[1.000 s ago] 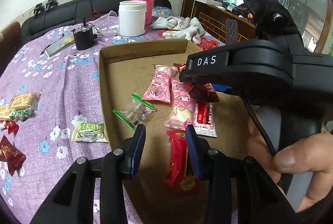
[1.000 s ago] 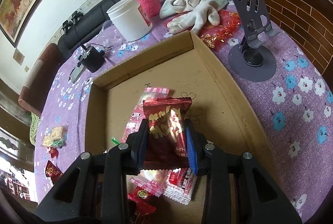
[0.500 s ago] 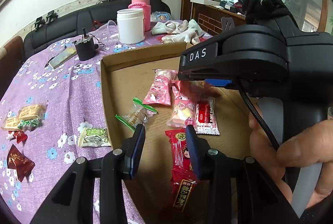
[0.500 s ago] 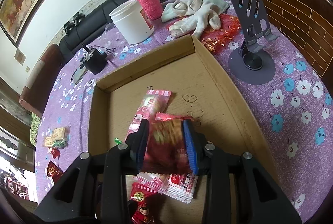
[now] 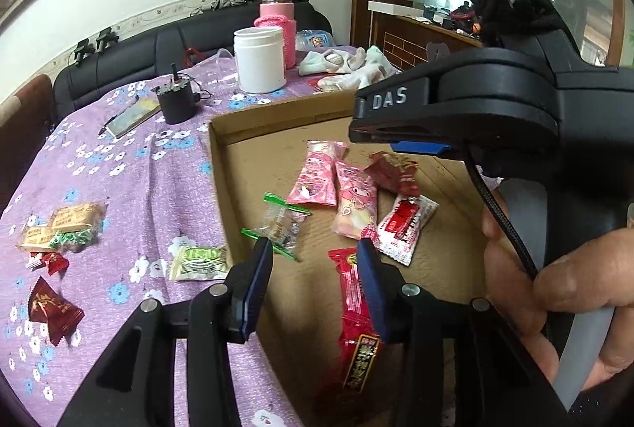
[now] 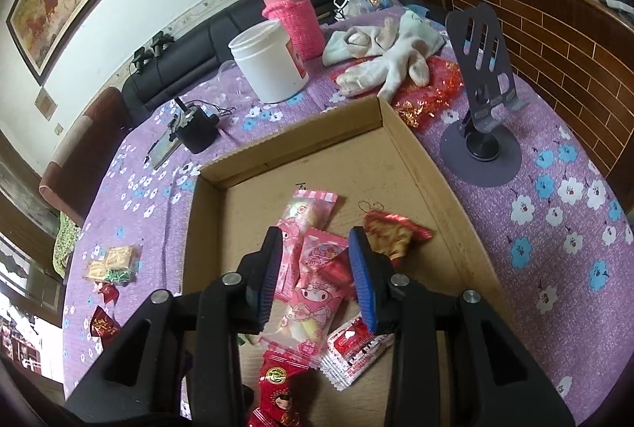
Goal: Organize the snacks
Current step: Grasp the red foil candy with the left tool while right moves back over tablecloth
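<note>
A shallow cardboard box [image 6: 420, 145] lies on the purple flowered tablecloth. Inside it are two pink packets [image 6: 313, 268], a red-and-white sachet [image 6: 350, 345], a long red packet [image 5: 356, 324], a clear green-ended candy [image 5: 279, 224] and a dark red foil packet [image 6: 390, 234]. My right gripper [image 6: 316, 268] hovers open above the pink packets, and the dark red packet lies free just right of its right finger. My left gripper [image 5: 313, 268] hangs over the box's near left part, its jaws opening with nothing between them. The right gripper's body [image 5: 455, 117] fills the left wrist view's right side.
Loose on the cloth left of the box are a green-white packet [image 5: 198, 262], brown biscuit packs [image 5: 59, 224] and dark red candies [image 5: 51, 304]. Behind the box stand a white jar [image 6: 269, 66], a pink flask [image 6: 291, 14], a black device [image 6: 194, 129], white gloves [image 6: 380, 42] and a phone stand [image 6: 481, 98].
The dark red foil packet left my right gripper's jaws and now lies in the box. My left gripper's jaws have spread a little and the view has tilted up slightly.
</note>
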The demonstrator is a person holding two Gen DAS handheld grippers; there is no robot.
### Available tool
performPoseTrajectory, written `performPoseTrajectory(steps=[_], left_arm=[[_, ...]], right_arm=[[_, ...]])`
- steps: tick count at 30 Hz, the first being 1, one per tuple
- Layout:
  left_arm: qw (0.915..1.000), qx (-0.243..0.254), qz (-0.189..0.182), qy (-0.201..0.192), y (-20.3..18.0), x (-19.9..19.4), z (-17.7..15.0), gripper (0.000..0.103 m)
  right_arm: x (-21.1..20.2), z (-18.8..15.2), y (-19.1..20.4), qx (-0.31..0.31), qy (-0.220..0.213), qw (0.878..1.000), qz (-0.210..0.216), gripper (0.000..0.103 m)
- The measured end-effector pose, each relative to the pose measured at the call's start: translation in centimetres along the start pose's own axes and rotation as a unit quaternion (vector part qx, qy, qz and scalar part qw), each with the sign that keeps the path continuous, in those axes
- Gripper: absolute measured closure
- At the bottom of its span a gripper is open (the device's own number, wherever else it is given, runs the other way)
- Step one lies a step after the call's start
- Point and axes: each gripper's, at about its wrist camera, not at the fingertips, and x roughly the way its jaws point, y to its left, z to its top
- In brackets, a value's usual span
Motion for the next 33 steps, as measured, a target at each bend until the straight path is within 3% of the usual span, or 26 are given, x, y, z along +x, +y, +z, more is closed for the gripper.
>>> performPoseTrajectory(steps=[18,24,28,33], left_arm=[[0.9992,-0.032,0.016,-0.018,3.6,-2.1,0.1,0.058],[0.9968,-0.068,0.033,-0.025,7.5,-3.9,-0.4,0.058],[0.9932,-0.101,0.051,-0.029,11.0,-5.4,-1.2,0.055],[0.9821,-0.155,0.101,-0.034,16.4,-7.1,-2.6,0.051]], right_arm=[[-1.1,-0.5,2.1,-0.043,-0.035,0.998,-0.005,0.067],[-2.0,-1.6,4.8,-0.09,-0.058,0.994,0.019,0.066],[-2.5,-2.7,7.1,-0.125,-0.066,0.989,0.048,0.06],[-2.0,-4.4,9.6,-0.167,-0.049,0.981,0.083,0.06]])
